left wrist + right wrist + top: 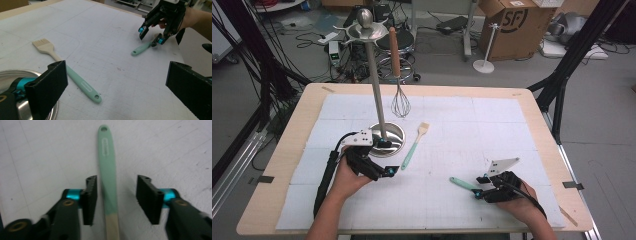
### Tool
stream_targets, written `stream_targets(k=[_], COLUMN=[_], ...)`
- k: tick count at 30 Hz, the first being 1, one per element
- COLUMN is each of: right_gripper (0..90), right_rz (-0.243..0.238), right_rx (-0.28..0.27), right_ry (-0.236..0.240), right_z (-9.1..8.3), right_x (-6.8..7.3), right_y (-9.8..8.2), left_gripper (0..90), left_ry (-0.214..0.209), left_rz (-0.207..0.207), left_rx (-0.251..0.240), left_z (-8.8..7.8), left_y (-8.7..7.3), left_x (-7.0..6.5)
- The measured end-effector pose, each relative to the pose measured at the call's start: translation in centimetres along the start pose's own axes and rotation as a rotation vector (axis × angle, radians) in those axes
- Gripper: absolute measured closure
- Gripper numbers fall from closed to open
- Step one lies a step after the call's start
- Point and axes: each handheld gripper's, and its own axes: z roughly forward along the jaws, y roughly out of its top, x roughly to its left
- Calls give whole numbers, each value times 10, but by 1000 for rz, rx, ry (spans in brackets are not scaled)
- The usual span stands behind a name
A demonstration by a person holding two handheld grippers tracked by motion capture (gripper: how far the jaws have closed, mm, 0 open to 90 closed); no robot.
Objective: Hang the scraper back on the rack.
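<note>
From the high view, the right hand-held gripper (478, 187) sits low at the near right of the tabletop (532, 107), straddling the mint-handled utensil (463, 183) that lies flat on the white mat (492, 125). The left hand-held gripper (388, 157) rests beside the steel base of the hanging stand (384, 137), where a whisk (399, 75) already hangs, and a pastry brush (414, 145) lies just right of the base.

In the left gripper view, its own jaws stand wide with nothing between them. The brush (67, 71) lies ahead, and farther off the right gripper (151, 35) hovers over the mint handle (141, 48).

The right gripper view shows the handle (108, 170) running between the jaws, close to the left pad (90, 195) and apart from the right one. The jaws are partly open, and whether the left pad touches is hard to tell in the blur.

To grip well, shift the gripper slightly so the handle lies centred, keep the pads low against the mat, then close squarely across the mint part, well behind the hanging hole, so that end stays free for a hook.
</note>
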Motion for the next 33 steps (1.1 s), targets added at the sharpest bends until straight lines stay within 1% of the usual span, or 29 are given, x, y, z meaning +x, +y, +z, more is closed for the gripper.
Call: stream_targets(k=[2, 4, 6, 7, 10, 13, 16, 21, 27, 30, 31, 33], right_gripper=[655, 719, 737, 743, 728, 676, 664, 649, 656, 679, 688, 712], right_rz=[-11, -34, -45, -42, -46, -48, -48, -30, -26, -26, -19, -22], right_rx=[19, 38, 54, 64, 87, 112, 140, 175, 204, 226, 233, 237], right_ry=[2, 5, -3, 1, 3, 6, 5, 15, 27, 25, 19, 19], right_z=[0, 0, -1, -1, -2, -5, -9, -15, -15, -14, -14, -13], right_x=[3, 8, 10, 11, 11, 10, 9, 8, 7, 6, 7, 7], right_y=[3, 6, 7, 8, 9, 9, 7, 2, 3, 5, 6, 7], left_gripper=[45, 45, 45, 45, 45, 45, 45, 45, 45, 45, 45, 45], left_ry=[-2, -2, -1, -1, -3, -3, -3, -1, -3, -1, -2, -2], left_rz=[3, 6, 2, 1, 4, 8, 5, 7, 4, 4, 1, 0], left_rx=[2, 2, 2, 2, 2, 2, 1, 6, 6, 8, 7, 5], left_z=[0, 1, 1, 1, 0, 0, 0, 1, 1, 2, 2, 3], left_y=[0, 0, 0, 0, 0, 0, 0, 0, 0, 0, 0, -1], left_x=[-1, -1, -1, -1, -1, 0, 0, 0, 0, 0, 0, 0])
